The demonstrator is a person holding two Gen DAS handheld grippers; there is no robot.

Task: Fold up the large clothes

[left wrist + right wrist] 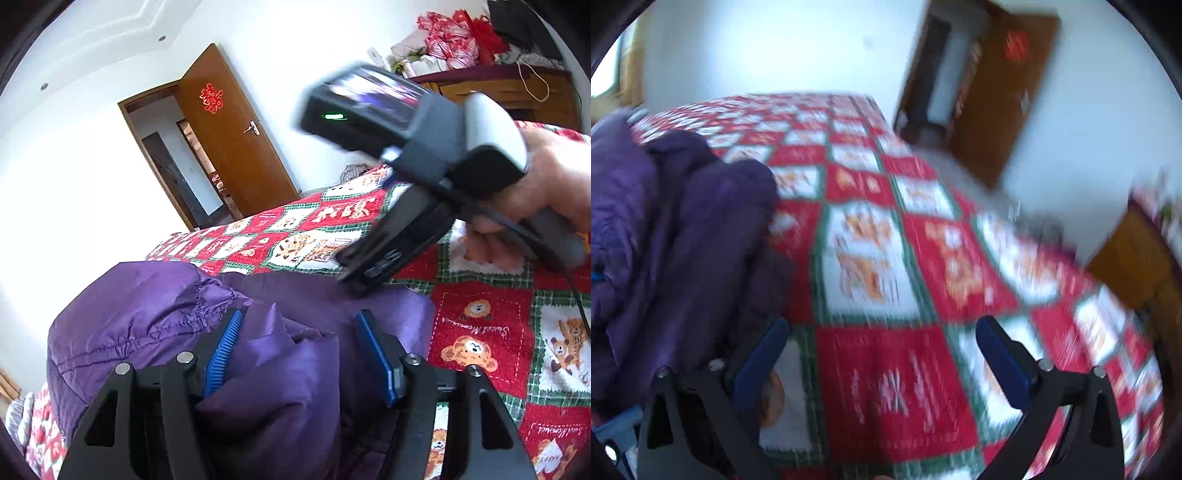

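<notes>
Fingers (236,343) of the left gripper (299,347) straddle the purple jacket (147,306) unpinched; right gripper (882,354) tilts bedward, spread empty.

A purple quilted jacket (147,317) lies on a red, white and green checked bedspread (480,317).

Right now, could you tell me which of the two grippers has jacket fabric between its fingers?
The left gripper: purple jacket bulges between its blue pads. The right gripper frames only bedspread.

Home bedroom: bed under red-green teddy-bear quilt (480,314), brown wooden door (236,136) with red paper ornament (211,98), wooden cabinet (498,92) piled with bags.
</notes>
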